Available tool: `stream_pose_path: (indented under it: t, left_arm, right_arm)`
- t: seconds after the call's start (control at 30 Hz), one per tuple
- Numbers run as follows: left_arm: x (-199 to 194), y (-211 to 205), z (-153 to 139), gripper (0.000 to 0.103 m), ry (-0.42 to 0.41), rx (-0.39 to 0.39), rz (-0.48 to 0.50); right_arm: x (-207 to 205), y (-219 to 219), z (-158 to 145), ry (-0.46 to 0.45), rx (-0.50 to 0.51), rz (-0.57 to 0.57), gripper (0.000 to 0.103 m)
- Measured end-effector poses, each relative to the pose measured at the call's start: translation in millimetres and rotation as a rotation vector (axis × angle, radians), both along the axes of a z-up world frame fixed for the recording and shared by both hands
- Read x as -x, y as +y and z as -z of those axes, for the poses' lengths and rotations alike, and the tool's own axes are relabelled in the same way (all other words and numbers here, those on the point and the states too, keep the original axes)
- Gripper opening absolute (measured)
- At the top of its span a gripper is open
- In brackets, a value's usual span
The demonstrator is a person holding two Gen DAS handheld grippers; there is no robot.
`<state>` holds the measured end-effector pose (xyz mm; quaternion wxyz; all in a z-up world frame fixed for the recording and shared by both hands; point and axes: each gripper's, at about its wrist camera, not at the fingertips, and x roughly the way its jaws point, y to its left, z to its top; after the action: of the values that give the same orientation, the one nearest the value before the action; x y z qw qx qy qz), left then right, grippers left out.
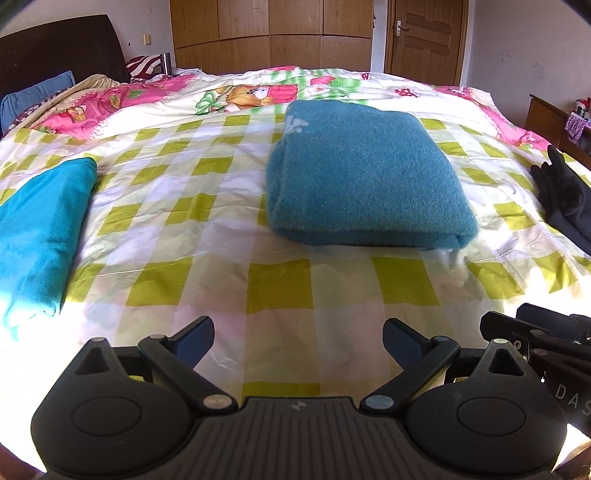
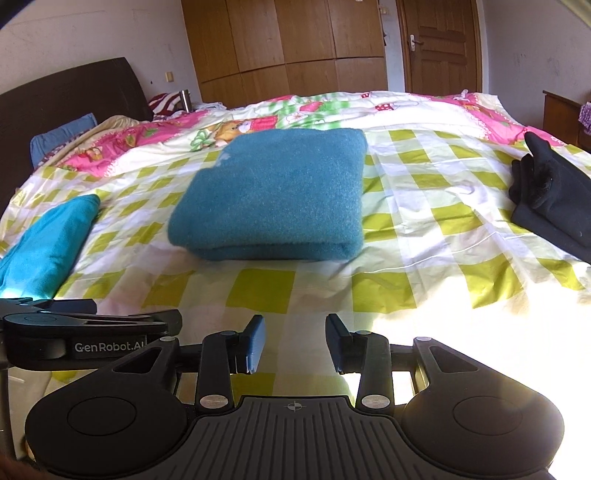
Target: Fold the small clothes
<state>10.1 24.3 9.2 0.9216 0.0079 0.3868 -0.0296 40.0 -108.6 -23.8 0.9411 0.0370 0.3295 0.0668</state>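
Note:
A fuzzy teal garment (image 1: pixel 365 173) (image 2: pixel 273 199) lies folded into a thick rectangle in the middle of the bed. A brighter turquoise cloth (image 1: pixel 40 236) (image 2: pixel 48 240) lies at the left, and a black garment (image 1: pixel 565 195) (image 2: pixel 554 199) is bunched at the right. My left gripper (image 1: pixel 298 336) is open, hovering over the quilt well short of the folded garment, with nothing between its fingers. My right gripper (image 2: pixel 295 341) is also open and empty, close beside the left one, whose body (image 2: pixel 74 339) shows at the lower left of the right wrist view.
The bed carries a green-checked quilt (image 1: pixel 207 206) (image 2: pixel 424 221) with pink cartoon prints at the far end. A dark headboard (image 2: pixel 66 96) and pillows are at the left, a wooden wardrobe (image 1: pixel 273 33) and door (image 2: pixel 439 40) behind, and a low cabinet (image 1: pixel 546 118) at the right.

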Motion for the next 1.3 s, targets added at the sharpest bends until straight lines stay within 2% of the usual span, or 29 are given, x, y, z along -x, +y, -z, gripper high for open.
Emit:
stream_pose_path:
  t: [0.8, 1.2, 1.3]
  left_arm:
    - [7.4, -3.2, 9.6, 0.103, 0.046, 0.011, -0.012]
    - [2.9, -16.1, 14.5, 0.103, 0.076, -0.054, -0.001]
    - [4.7, -15.5, 13.2, 0.103, 0.071, -0.043, -0.002]
  right_arm:
    - [4.9, -6.7, 11.8, 0.026, -0.026, 0.006, 0.036]
    - [3.6, -12.6, 17.7, 0.031, -0.048, 0.013, 0.036]
    - [5.1, -15.0, 18.4, 0.032, -0.047, 0.022, 0.036]
